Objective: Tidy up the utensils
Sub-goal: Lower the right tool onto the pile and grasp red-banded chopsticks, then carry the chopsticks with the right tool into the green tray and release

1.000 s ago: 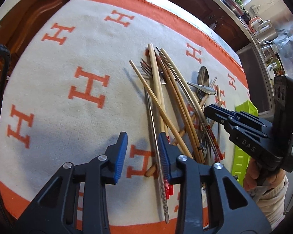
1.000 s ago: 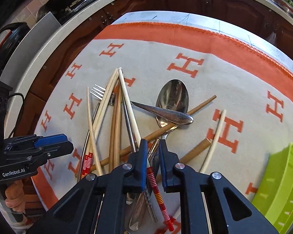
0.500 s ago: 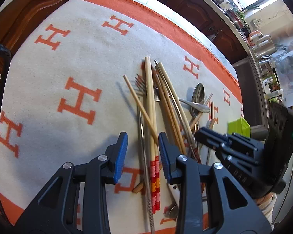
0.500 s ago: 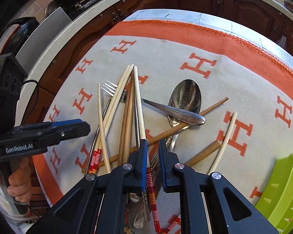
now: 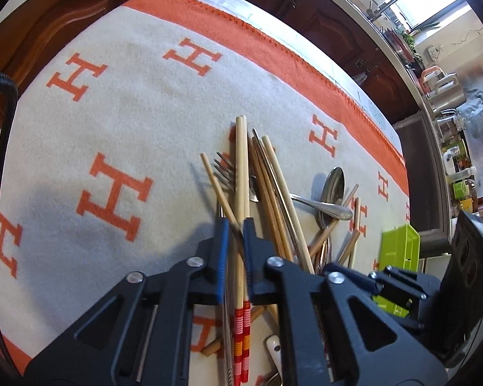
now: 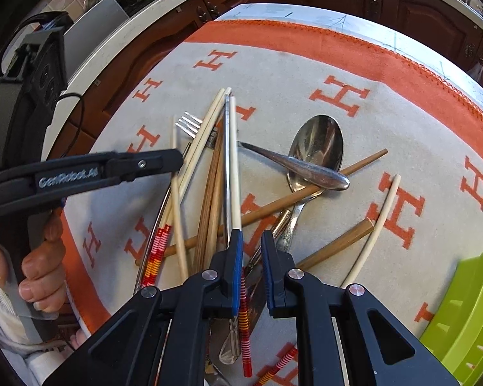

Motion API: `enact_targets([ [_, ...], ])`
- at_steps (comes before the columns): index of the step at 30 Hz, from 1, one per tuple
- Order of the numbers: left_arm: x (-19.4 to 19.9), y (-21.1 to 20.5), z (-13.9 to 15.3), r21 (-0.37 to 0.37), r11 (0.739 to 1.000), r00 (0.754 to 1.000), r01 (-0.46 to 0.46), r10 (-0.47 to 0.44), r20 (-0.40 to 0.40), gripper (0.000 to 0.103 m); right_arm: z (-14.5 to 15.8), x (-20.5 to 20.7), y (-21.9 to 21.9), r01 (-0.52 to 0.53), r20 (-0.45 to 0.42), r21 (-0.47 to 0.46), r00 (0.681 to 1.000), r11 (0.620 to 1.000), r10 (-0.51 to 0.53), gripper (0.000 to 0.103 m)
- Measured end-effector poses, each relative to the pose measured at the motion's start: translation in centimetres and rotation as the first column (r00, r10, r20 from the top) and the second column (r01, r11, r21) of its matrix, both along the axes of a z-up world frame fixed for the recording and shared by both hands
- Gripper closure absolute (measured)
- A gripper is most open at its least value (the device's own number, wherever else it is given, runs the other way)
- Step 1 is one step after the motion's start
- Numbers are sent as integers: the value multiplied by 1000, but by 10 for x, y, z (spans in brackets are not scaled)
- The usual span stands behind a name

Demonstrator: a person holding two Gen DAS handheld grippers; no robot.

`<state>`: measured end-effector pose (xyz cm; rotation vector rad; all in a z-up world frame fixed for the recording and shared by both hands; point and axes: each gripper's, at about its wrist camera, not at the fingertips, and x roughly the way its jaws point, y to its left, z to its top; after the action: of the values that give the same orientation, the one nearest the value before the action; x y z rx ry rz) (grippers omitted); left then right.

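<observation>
**Both grippers down in the utensil pile, green bin off to the side**

The only container I can see is the green bin, sitting at the right edge of the blanket, apart from the pile. I see only its slotted wall and rim, so I cannot tell what is in it.

The utensils lie in one tangled heap in the middle of the orange-and-cream blanket: pale and brown chopsticks, a fork, a large spoon with a second metal handle lying across it, and a few loose sticks toward the bin.

My left gripper is closing. Its jaws are nearly together around the pair of red-striped chopsticks, which run straight up between the blue pads; a thin pale stick also crosses through the gap. The pads look to be on the pair.

My right gripper stands at a narrow gap, low over the handle ends of the pile. A single red-striped chopstick runs by its left pad, but I cannot tell whether it is pinched.
</observation>
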<state>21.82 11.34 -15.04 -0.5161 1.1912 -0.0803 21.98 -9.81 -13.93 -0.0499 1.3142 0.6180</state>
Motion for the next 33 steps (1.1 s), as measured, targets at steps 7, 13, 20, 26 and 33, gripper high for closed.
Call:
enact_targets([
  [7,1,-1,5,-1,1000,999,9,-9,42,103,-1,-1,-7,25,-32,42,999,999,-24,76],
  [13,-9,5,9,-10,999,998,35,-35,46,103,1,-1,-4,15,-5,16,1000,1000,-15,74],
  [20,-18,24,4,-25,1000,999,1,0,35,103,2,1,-4,27,9,9,1000,1000,-27,80],
  [26,-15,26,-2,-54,998,1000,-17,18,4,103,-2,3,0,16,30,-16,999,1000,-15,84],
  [33,-3,20,-10,-69,997,999,-41,39,-31,103,-3,4,21,-34,81,-90,996,995,42,92],
])
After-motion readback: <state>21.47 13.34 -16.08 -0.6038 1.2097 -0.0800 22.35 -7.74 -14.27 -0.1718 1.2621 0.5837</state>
